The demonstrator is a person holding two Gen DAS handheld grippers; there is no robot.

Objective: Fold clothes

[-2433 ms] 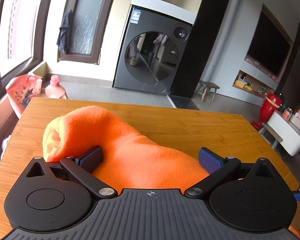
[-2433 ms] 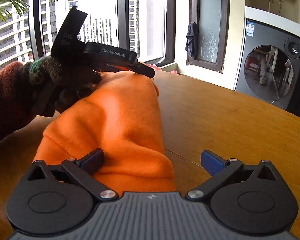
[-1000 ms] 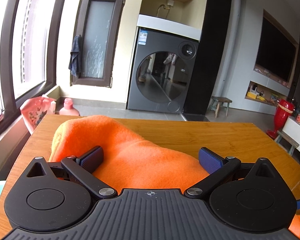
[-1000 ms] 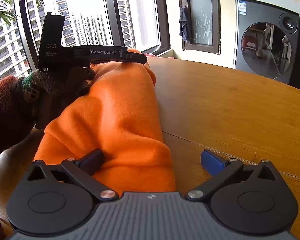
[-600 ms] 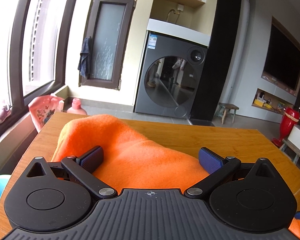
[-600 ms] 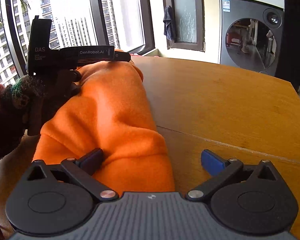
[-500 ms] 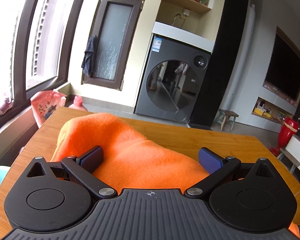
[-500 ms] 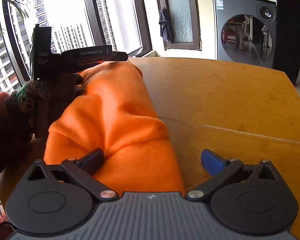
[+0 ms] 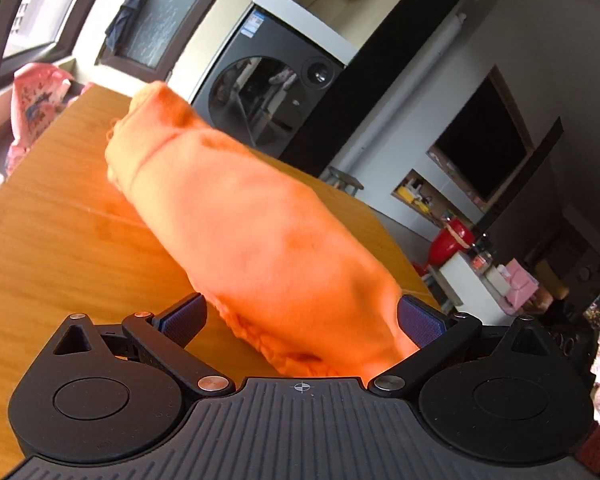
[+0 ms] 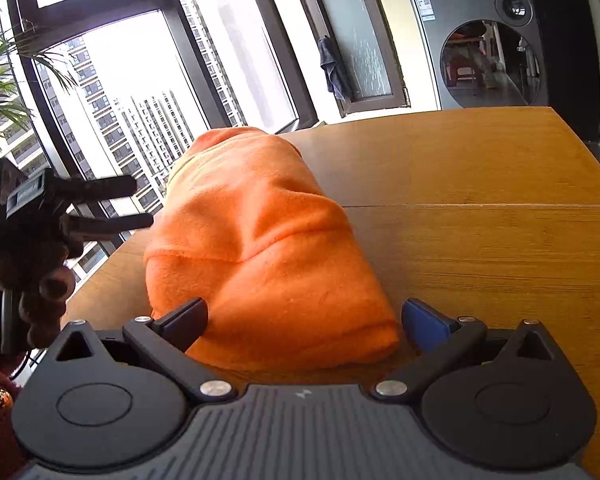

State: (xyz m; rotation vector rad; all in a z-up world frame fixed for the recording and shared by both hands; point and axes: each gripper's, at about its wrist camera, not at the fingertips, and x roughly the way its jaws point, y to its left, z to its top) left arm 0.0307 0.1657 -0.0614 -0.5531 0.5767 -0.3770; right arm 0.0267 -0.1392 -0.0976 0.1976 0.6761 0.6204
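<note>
An orange fleece garment (image 10: 260, 248), folded into a thick bundle, lies on the wooden bench (image 10: 480, 200). The right claw (image 10: 304, 320) is spread wide, and the near end of the bundle lies between its two fingers; the left finger touches the fleece, and the right one stands just beside it. The left claw (image 9: 300, 320) is also spread, with the garment (image 9: 260, 236) between its fingers. This view is tilted and blurred, so I cannot tell if the pads press the cloth. In the right wrist view the left claw (image 10: 140, 204) is off the bundle, beside its left edge. The underside of the garment is hidden.
</note>
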